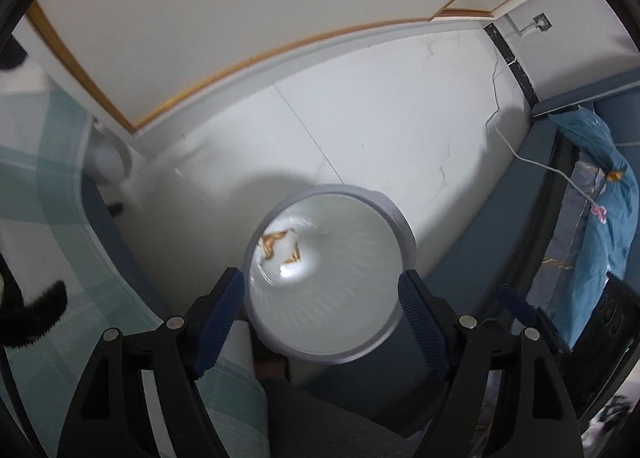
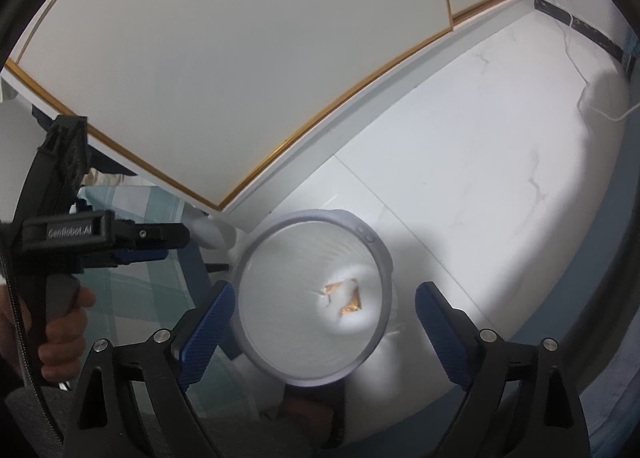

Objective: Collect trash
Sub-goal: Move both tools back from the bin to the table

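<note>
A round white trash bin stands on the pale floor, lined in white. At its bottom lies white trash with golden-brown scraps. My left gripper hangs over the bin's mouth, pointing down, open, with nothing between its blue pads. The right wrist view shows the same bin and scraps from above. My right gripper is open and empty over the rim. In that view the left gripper sits at the left, held by a hand.
White wardrobe doors with gold trim rise behind the bin. A bed with a green checked sheet is on the left. Blue bedding and a white cable lie on the right. A grey trouser leg is below the bin.
</note>
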Action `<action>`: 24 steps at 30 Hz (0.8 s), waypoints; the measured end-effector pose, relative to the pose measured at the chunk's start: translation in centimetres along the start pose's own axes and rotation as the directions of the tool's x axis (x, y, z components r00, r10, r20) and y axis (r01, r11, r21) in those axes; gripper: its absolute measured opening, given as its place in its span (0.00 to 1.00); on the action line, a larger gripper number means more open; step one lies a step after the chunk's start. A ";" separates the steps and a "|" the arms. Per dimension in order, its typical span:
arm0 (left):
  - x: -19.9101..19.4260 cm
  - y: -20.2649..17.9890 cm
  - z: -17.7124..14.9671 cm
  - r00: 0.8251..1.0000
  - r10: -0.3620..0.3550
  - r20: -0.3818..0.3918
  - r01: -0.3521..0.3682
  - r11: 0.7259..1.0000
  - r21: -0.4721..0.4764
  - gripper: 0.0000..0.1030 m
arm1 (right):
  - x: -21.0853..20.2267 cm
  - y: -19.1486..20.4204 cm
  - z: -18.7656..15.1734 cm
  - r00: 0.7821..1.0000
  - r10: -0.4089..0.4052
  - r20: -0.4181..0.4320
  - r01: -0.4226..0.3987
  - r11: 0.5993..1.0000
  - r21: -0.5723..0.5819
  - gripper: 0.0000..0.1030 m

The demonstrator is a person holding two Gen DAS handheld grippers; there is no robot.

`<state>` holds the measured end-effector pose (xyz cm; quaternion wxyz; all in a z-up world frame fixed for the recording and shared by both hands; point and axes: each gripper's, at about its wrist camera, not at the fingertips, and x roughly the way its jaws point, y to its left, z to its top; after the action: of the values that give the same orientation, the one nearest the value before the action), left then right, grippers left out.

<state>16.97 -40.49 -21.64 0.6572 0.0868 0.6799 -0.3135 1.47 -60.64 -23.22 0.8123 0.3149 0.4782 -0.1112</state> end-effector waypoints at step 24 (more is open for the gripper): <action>-13.7 0.2 -5.7 0.892 0.103 0.440 -0.091 0.995 -0.048 0.81 | -10.8 6.5 1.0 0.965 0.040 0.257 -0.001 0.989 -0.151 0.99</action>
<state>13.94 -33.28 -9.09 0.8101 0.0385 0.5120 -0.2829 -0.25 -57.56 -11.13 0.8903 0.2408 0.3713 -0.1068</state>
